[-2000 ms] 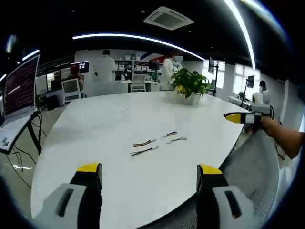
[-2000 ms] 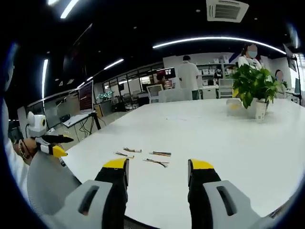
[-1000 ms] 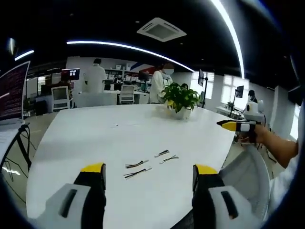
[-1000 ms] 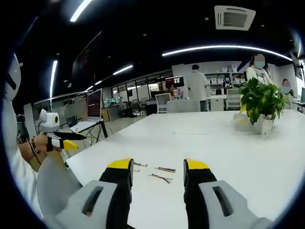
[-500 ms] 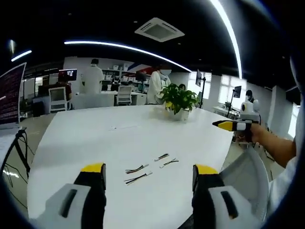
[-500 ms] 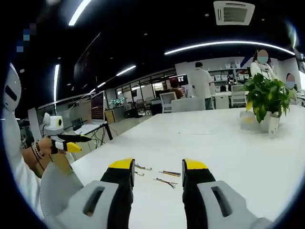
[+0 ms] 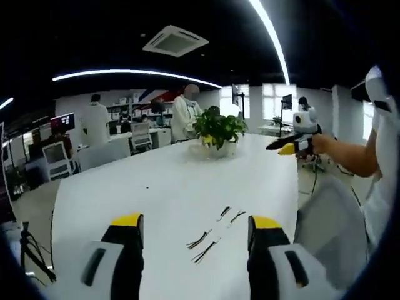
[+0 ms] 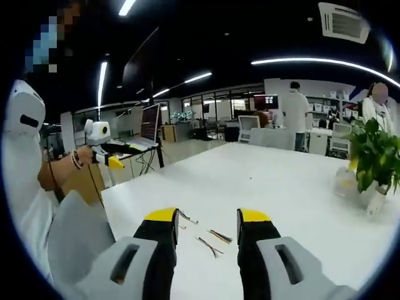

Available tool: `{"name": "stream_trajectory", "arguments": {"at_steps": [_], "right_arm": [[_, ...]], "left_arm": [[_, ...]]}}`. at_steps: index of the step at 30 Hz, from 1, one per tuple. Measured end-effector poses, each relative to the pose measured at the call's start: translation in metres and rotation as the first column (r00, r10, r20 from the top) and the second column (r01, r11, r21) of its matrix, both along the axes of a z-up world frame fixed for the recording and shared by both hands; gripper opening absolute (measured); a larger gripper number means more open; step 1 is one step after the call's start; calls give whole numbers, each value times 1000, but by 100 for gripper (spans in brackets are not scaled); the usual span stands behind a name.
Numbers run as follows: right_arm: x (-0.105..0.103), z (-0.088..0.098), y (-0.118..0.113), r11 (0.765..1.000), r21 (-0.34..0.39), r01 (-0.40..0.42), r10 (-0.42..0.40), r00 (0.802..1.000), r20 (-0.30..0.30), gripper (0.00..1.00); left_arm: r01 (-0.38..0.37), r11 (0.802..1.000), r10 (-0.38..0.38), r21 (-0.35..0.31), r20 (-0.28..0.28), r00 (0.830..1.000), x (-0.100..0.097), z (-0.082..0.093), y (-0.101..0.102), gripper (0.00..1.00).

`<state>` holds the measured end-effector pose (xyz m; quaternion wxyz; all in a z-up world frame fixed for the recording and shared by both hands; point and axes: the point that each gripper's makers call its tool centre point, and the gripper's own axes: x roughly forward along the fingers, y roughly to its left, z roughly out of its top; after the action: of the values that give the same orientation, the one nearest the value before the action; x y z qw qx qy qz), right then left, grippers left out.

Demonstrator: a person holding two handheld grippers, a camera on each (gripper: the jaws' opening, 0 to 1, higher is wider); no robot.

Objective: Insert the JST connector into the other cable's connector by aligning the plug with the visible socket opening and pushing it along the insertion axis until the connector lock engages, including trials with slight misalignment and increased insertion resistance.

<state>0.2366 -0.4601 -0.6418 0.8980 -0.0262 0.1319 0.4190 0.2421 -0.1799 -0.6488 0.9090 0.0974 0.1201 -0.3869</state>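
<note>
Left tool (image 7: 195,225) has its yellow-tipped jaws spread wide with nothing between them, hanging over the near edge of the white table (image 7: 156,187). Right tool (image 8: 205,219) is the same deal, jaws apart and not holding anything, though the gap looks a bit narrower.

The cables (image 7: 214,232) are just lying loose on the table a little way ahead of both tools, a small scatter of short wire pieces with connectors on the ends. In the right gripper view you can see them (image 8: 212,239) peeking through the gap between the jaws. I count about four pieces, but they're too small to tell plug from socket, or whether any are mated.

In the left gripper view the right tool (image 7: 282,147) is up in the air off to the right, held in a hand (image 7: 325,144). Further back on the table there's a potted plant (image 7: 217,130), near the far edge. People are standing around desks and monitors in the office behind it.
</note>
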Motion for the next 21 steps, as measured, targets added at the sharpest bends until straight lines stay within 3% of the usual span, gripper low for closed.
{"name": "stream_trajectory", "arguments": {"at_steps": [10, 21], "right_arm": [[31, -9, 19, 987, -85, -134, 134, 991, -2, 33], [50, -29, 37, 972, -125, -197, 196, 980, -19, 31]], "left_arm": [[210, 978, -210, 12, 11, 978, 14, -6, -32, 61], [260, 966, -260, 5, -2, 966, 37, -14, -44, 59]]}}
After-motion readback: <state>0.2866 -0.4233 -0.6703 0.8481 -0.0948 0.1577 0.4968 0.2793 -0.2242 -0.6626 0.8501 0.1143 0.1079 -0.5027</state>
